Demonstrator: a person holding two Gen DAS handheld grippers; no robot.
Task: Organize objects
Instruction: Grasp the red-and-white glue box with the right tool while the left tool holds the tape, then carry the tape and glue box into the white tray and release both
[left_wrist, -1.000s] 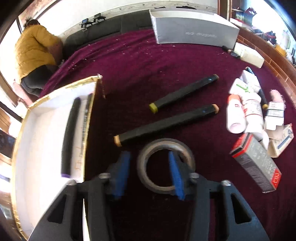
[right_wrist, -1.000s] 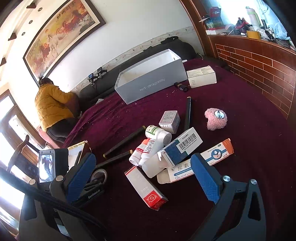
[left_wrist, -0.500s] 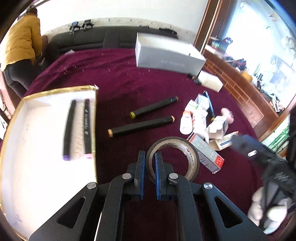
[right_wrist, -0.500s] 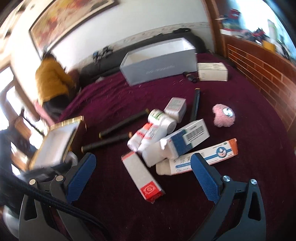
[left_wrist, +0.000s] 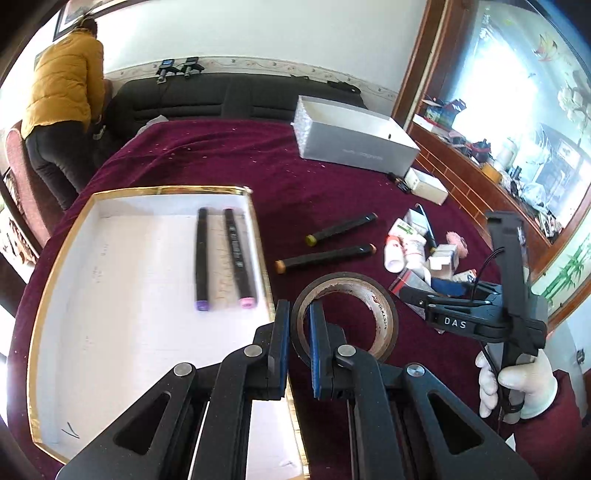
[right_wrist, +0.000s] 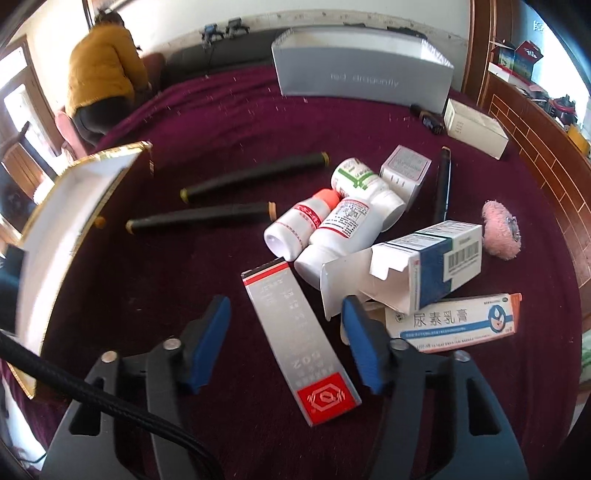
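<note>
Since a second ago my left gripper (left_wrist: 299, 343) has closed from straddling the tape roll (left_wrist: 345, 315) to pinching its near wall, and the roll has come up off the cloth toward the gold-edged tray (left_wrist: 62, 258); my right gripper (right_wrist: 286, 332) has dropped toward the pile of boxes.

Left wrist view: the left gripper's pads are nearly together, one inside the ring and one outside, with the roll standing out ahead of them. The tray lies just to the gripper's left, its near right edge passing under the fingers, and two markers (left_wrist: 221, 258) already rest in it with their long axes running away from me. I judge the coming move to be a short sideways carry leftward over that edge. Two black tubes (left_wrist: 325, 243) lie on the maroon worktop (left_wrist: 221, 158) beyond the roll, well apart from the tray.

Right wrist view: the right gripper is about half open and holds nothing. The silver box with the red end (right_wrist: 299, 339) lies directly between its fingers, long axis running away and slightly leftward. This hand is clearly the nearer one to it.
</note>
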